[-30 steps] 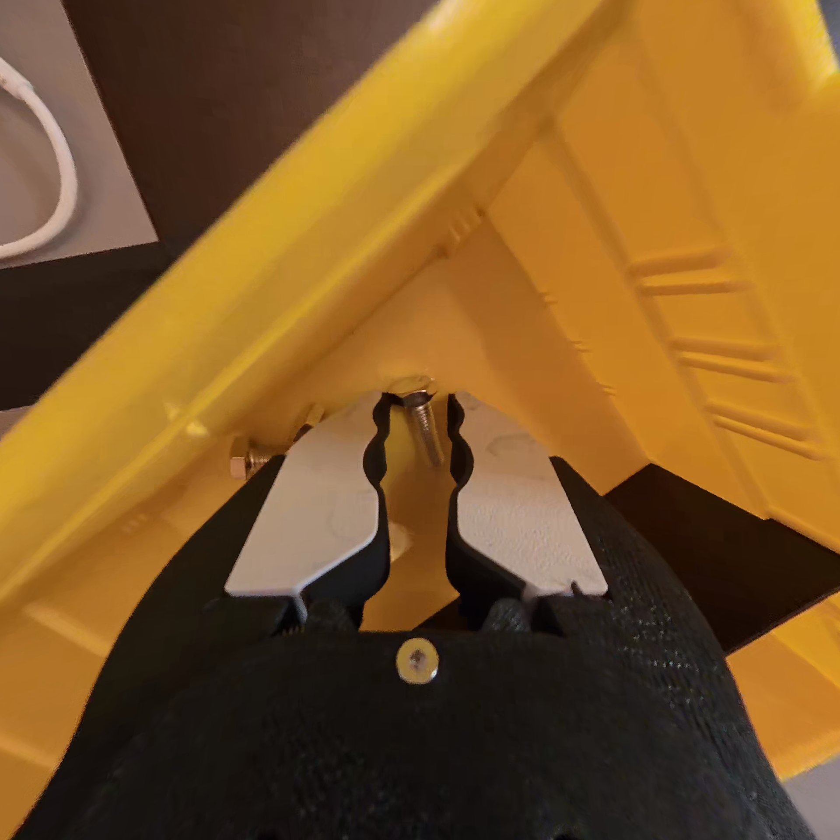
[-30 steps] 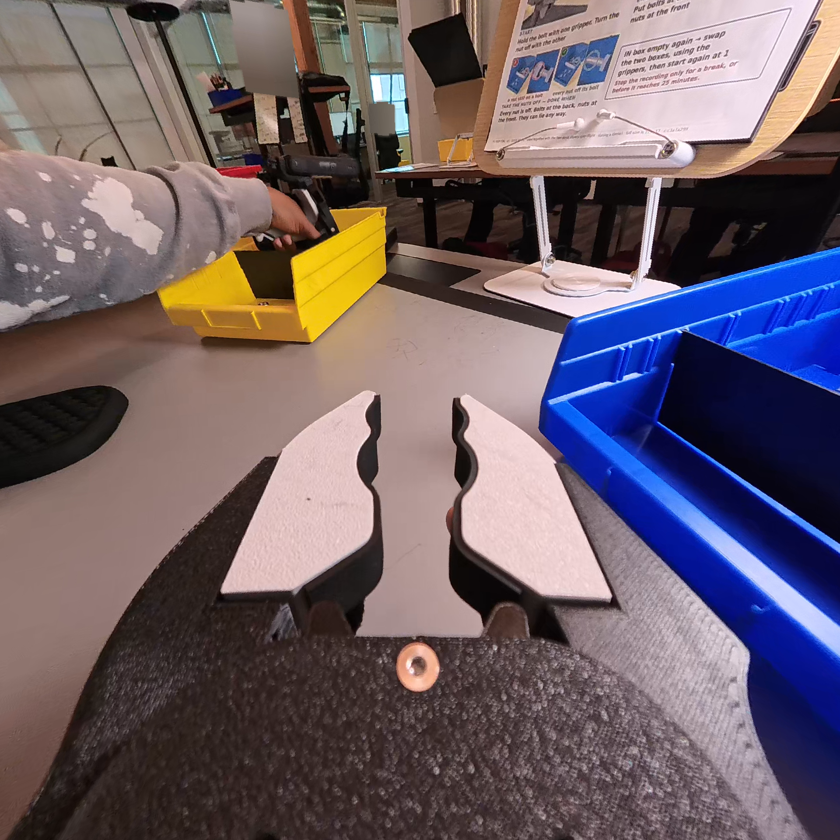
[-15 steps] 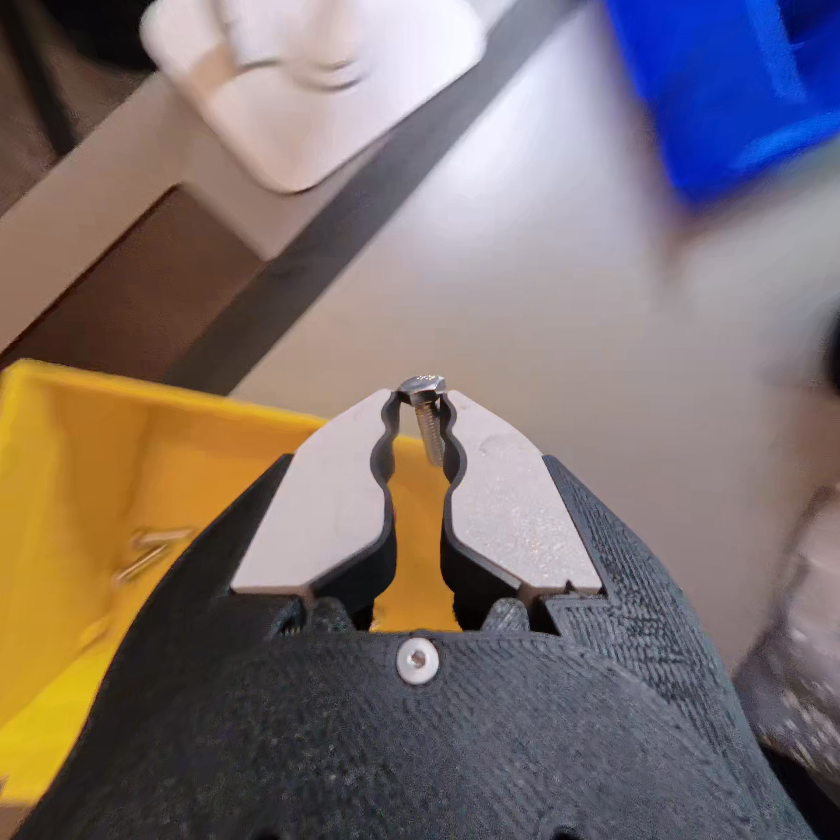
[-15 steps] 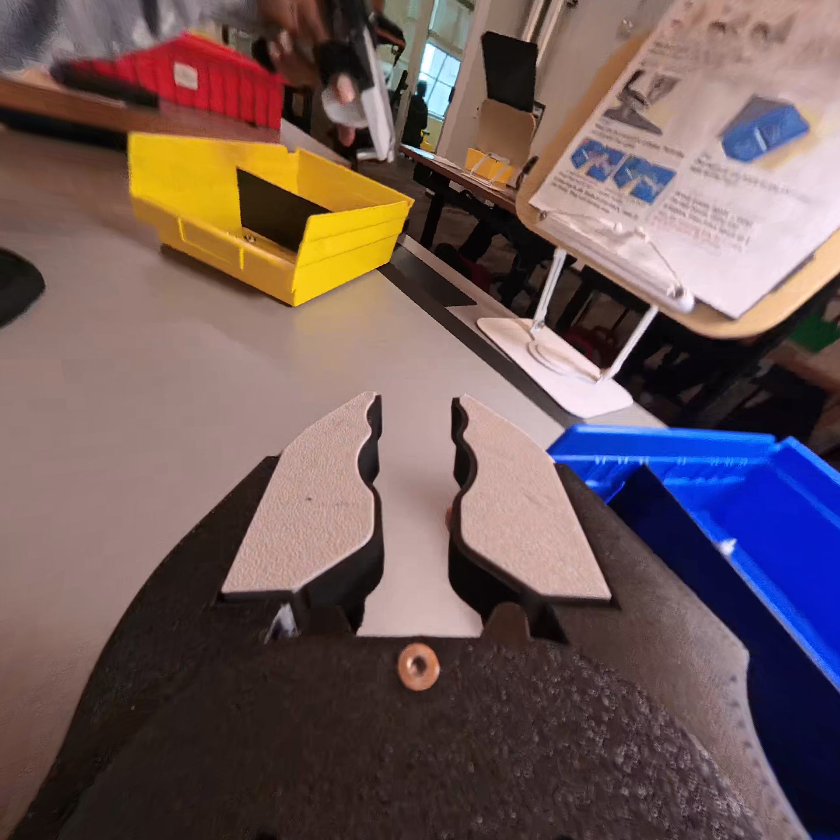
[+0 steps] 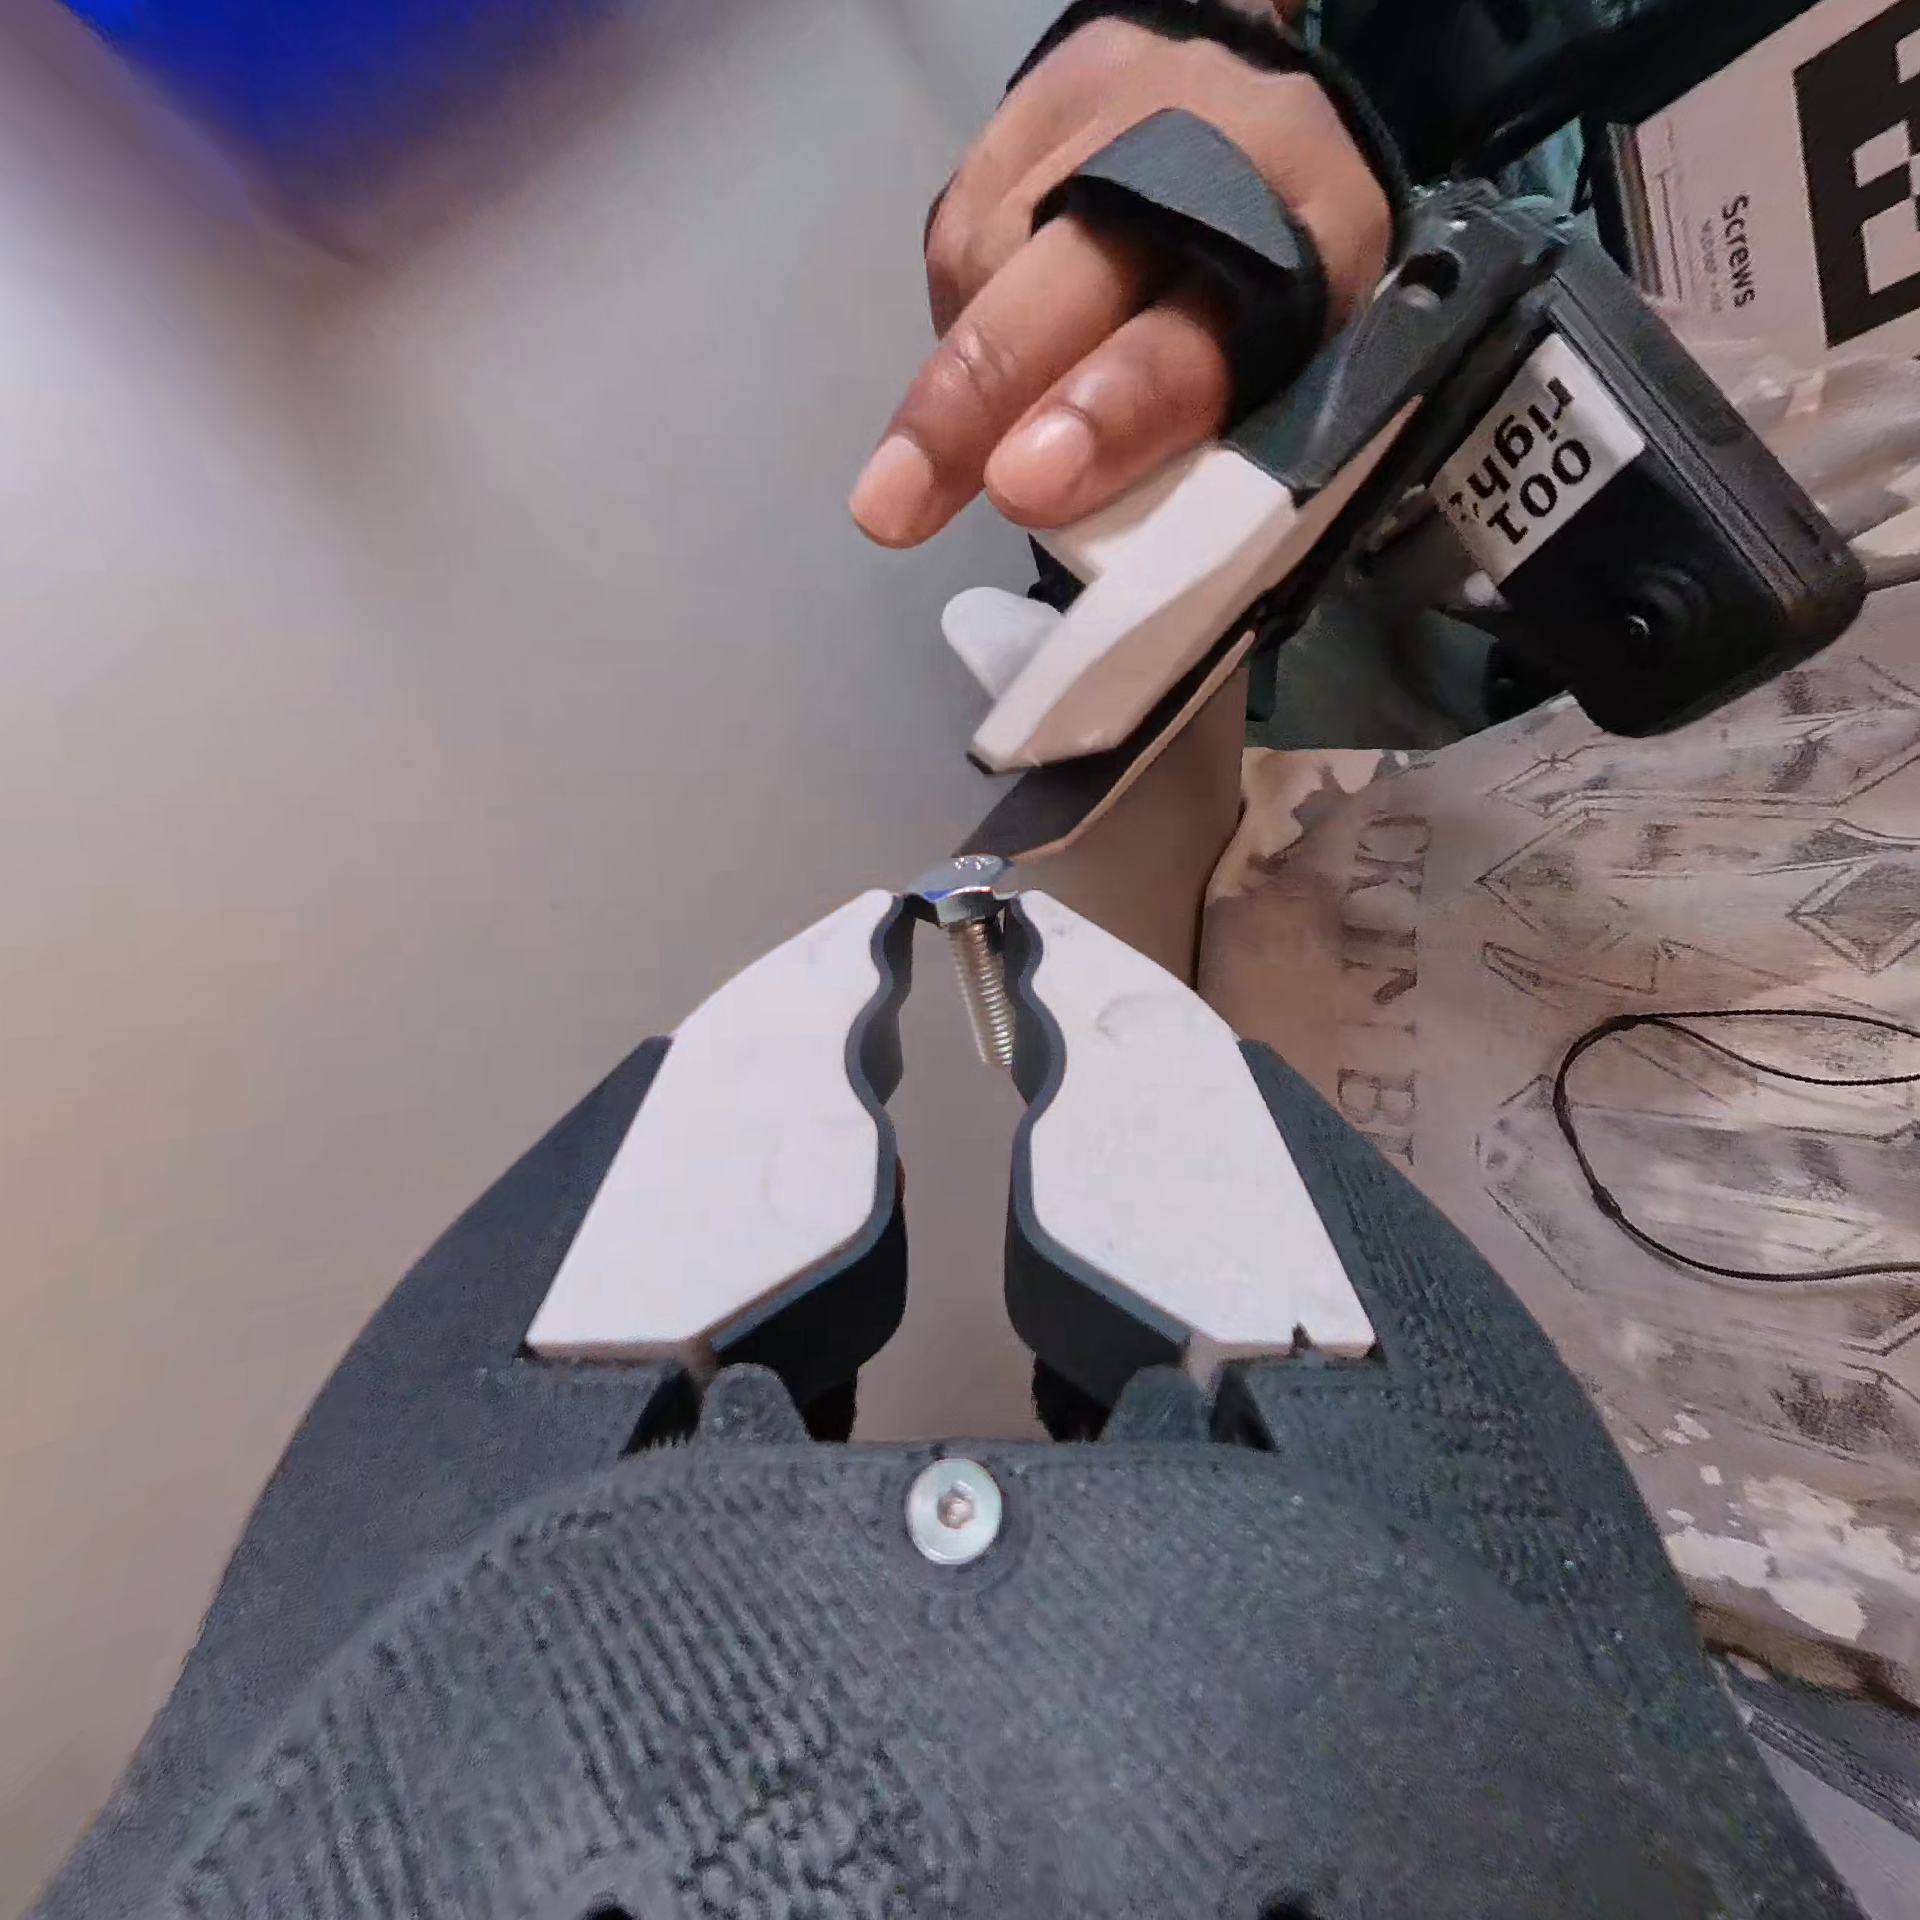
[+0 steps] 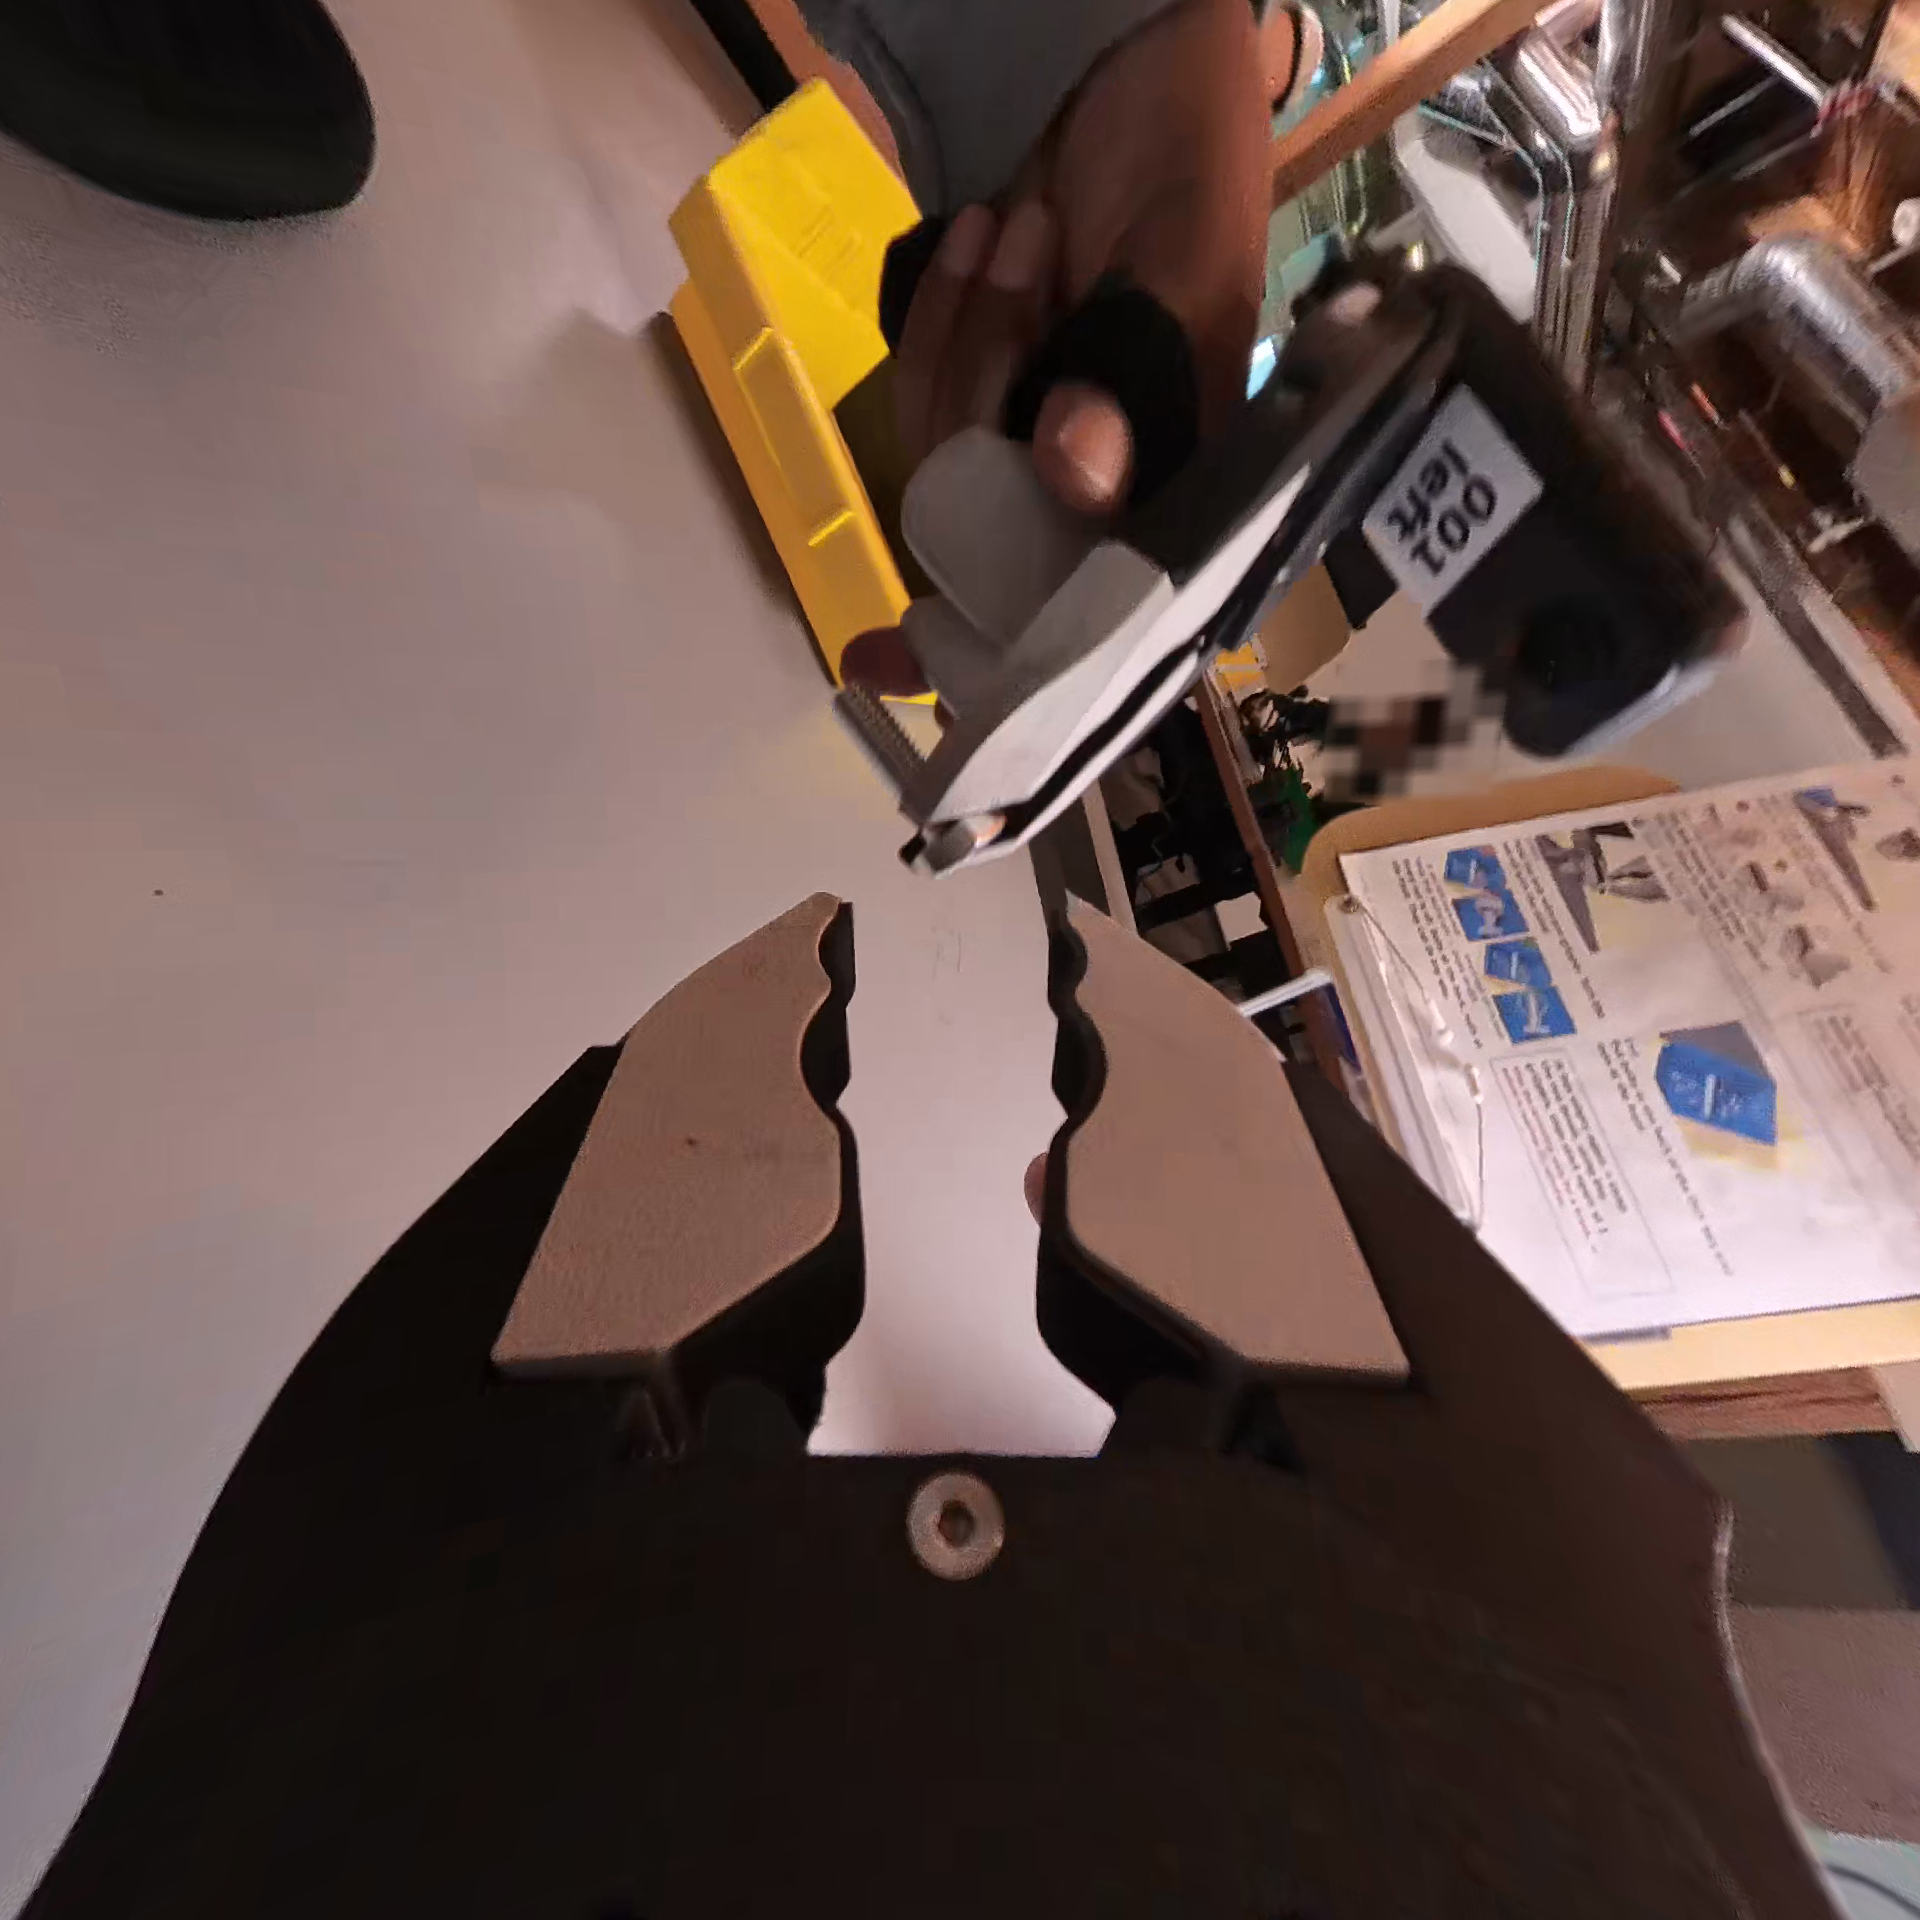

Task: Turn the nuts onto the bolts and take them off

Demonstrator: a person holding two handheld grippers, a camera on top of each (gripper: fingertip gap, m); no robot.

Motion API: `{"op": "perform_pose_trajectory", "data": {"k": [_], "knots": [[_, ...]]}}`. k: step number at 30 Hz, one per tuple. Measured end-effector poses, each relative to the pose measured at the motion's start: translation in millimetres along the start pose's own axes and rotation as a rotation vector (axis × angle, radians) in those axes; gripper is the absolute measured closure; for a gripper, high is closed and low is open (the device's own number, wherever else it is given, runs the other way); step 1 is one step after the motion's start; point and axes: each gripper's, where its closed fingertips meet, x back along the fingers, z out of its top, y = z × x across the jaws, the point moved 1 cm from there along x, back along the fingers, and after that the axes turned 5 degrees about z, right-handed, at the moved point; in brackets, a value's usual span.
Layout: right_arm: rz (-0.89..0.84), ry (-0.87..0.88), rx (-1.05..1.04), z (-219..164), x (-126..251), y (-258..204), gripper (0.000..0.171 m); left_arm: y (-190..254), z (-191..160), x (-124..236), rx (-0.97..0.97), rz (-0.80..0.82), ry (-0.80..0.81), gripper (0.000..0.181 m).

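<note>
The left gripper (image 5: 954,914) is clamped on a bolt (image 5: 971,961) by its head; the right gripper (image 6: 948,935), jaws apart (empty), waits at 6 o'clock, so I judge it must fetch a nut next.

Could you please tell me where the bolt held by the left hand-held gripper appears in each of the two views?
Left wrist view: bolt at picture centre, head pinched at the left hand-held gripper tips, thread pointing back toward the camera.
Right wrist view: upper centre, its head at the tips, threaded shank sticking out up-left.
Shared landmark: the grey tabletop.
</note>
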Motion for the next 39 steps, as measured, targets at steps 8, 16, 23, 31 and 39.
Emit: {"op": "perform_pose_trajectory", "data": {"k": [8, 16, 23, 31, 39], "knots": [[0.072, -0.009, 0.098, 3.4, -8.7, -28.0, 0.146, 3.5, -14.3, -29.6, 0.033, -0.075, -0.063, 0.164], [0.046, 0.147, -0.290, 2.2, 2.6, -3.2, 0.154, 16.3, 10.2, -2.8, 0.005, -0.221, 0.252, 0.156], [0.096, 0.526, -1.123, -2.6, 22.6, 43.8, 0.154, 37.8, 47.6, 46.3, -0.368, 0.056, 0.695, 0.151], [0.140, 0.644, -1.270, 21.7, 25.0, 53.8, 0.154, 61.7, 65.9, 47.0, -0.571, 0.187, 0.699, 0.168], [0.222, 0.618, -0.986, 44.2, 32.3, 46.8, 0.149, 82.8, 62.0, 56.4, -0.568, 0.042, 0.603, 0.171]]}}
